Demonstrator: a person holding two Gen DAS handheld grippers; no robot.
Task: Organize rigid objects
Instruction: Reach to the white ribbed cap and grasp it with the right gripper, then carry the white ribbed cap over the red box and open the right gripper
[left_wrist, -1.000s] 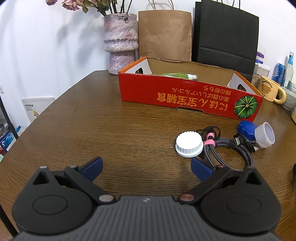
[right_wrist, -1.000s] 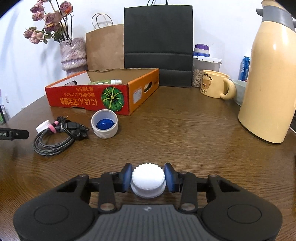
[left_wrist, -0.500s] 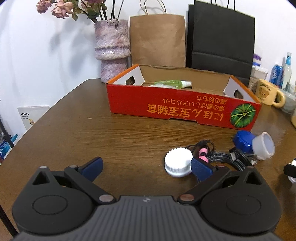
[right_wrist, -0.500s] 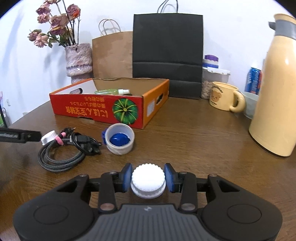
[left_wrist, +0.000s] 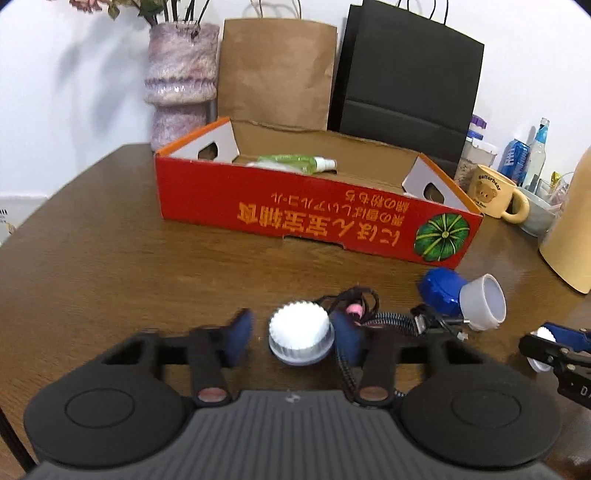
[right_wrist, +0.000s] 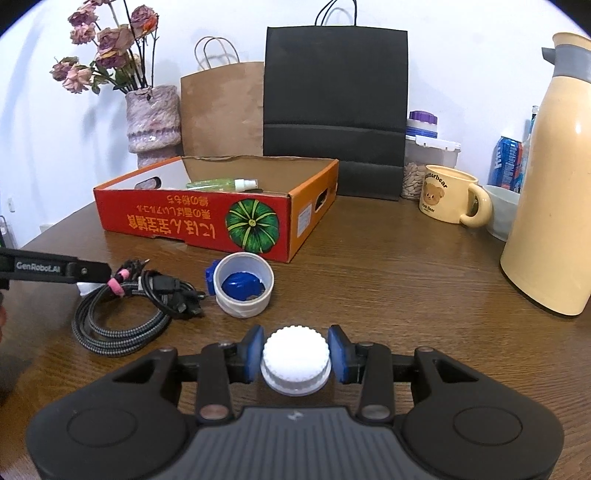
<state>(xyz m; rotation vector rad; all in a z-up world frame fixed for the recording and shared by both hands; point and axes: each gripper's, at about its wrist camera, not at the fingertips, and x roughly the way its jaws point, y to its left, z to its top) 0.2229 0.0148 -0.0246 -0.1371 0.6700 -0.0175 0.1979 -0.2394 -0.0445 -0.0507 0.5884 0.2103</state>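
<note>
Cream thermos jug (right_wrist: 550, 177) at three o'clock, bear mug (right_wrist: 448, 199) beside it, black paper bag (right_wrist: 334, 110) at twelve, brown paper bag (right_wrist: 221, 110), vase of dried roses (right_wrist: 153, 122) at ten.

"GenRobot.AI" is printed on the left gripper (right_wrist: 55, 268); "Butterbear" on the mug (right_wrist: 448, 199). Upside-down Japanese lettering is borne by the red box (left_wrist: 295, 218).

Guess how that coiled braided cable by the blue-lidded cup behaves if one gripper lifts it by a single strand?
The braided cable is probably floppy: loose loops sprawl flat on the table. Only the pink tie binds it, so loops would likely sag and swing. Its plug ends lie free and may snag.
</note>
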